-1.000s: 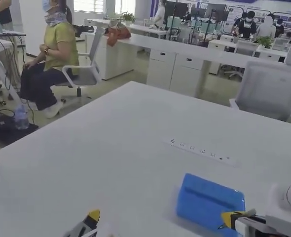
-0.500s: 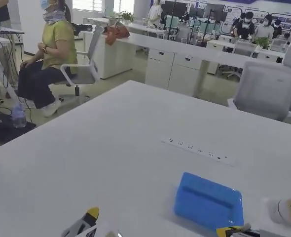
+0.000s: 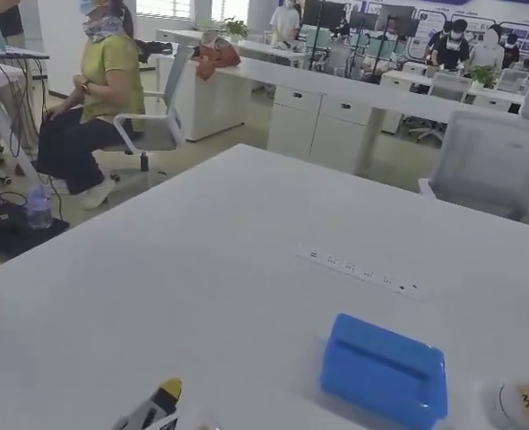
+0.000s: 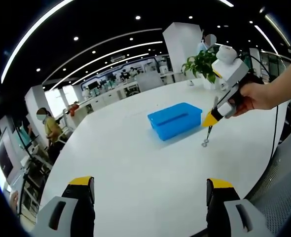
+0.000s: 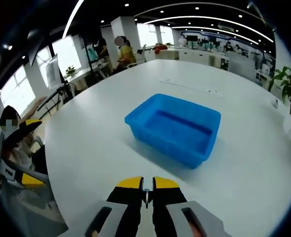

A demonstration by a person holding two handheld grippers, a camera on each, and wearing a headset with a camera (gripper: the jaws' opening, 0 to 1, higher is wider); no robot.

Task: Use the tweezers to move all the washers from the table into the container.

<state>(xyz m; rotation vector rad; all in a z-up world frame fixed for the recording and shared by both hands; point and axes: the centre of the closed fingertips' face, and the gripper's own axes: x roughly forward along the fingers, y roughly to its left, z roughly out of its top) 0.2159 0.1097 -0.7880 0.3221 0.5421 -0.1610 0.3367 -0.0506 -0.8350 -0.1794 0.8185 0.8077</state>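
The blue container (image 3: 385, 367) stands open-topped on the white table (image 3: 202, 269); its inside (image 5: 177, 123) looks bare. My right gripper (image 5: 145, 183) is shut on the thin metal tweezers (image 5: 145, 191). In the left gripper view, a hand holds that right gripper (image 4: 210, 118) just right of the container (image 4: 175, 120), and the tweezers (image 4: 208, 132) point down at a small washer (image 4: 204, 143) on the table. My left gripper (image 4: 149, 185) is open, with nothing between its jaws. Its yellow tip (image 3: 161, 399) shows at the bottom left of the head view.
A white power strip (image 3: 363, 271) lies beyond the container. A round white item marked 32 (image 3: 520, 401) sits at the table's right. A potted plant (image 4: 202, 61) stands at the far edge. Office chairs (image 3: 484, 161) and a seated person (image 3: 99, 98) are behind the table.
The right gripper's yellow tip, at the lower right of the head view a second ago, has left that view. The head camera shifted slightly. The container has not moved.
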